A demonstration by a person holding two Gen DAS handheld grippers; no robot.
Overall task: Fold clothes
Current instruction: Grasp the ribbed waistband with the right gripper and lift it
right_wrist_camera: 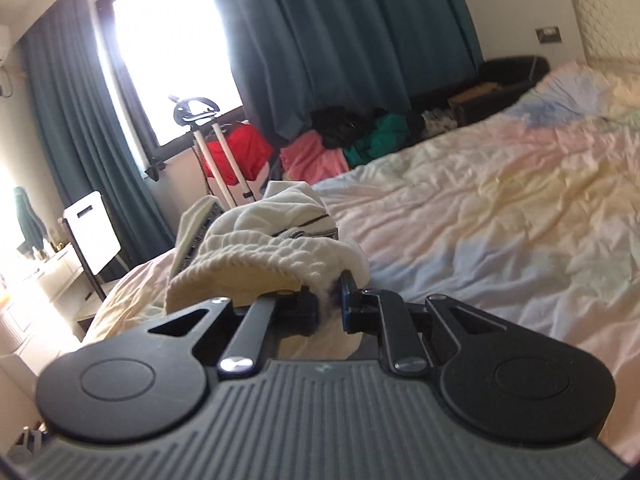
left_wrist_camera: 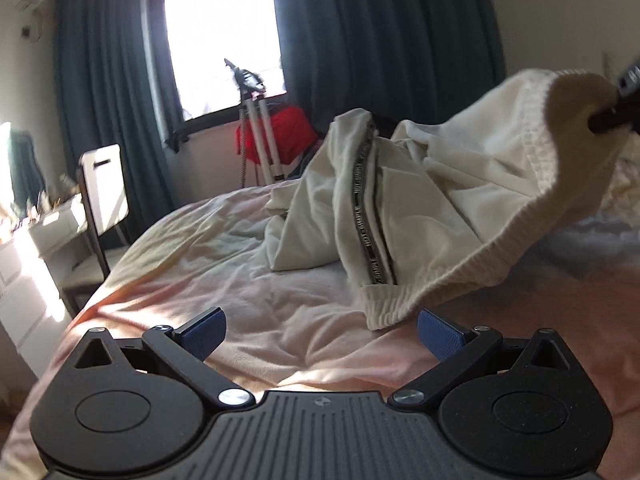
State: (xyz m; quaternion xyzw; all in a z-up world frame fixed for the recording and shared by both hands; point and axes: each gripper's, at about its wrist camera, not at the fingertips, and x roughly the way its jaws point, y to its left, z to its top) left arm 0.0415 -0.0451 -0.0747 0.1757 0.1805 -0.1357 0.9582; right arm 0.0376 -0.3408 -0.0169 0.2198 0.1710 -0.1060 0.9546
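White sweatpants with a black lettered side stripe lie crumpled on the bed. Their ribbed waistband is lifted up to the right. My right gripper is shut on the waistband and holds it above the bed; it also shows at the right edge of the left wrist view. My left gripper is open and empty, low over the sheet, just in front of the hanging waistband corner.
The bed has a pastel crumpled sheet. A chair and a white dresser stand to the left. A steamer stand, piled clothes and teal curtains are beyond the bed.
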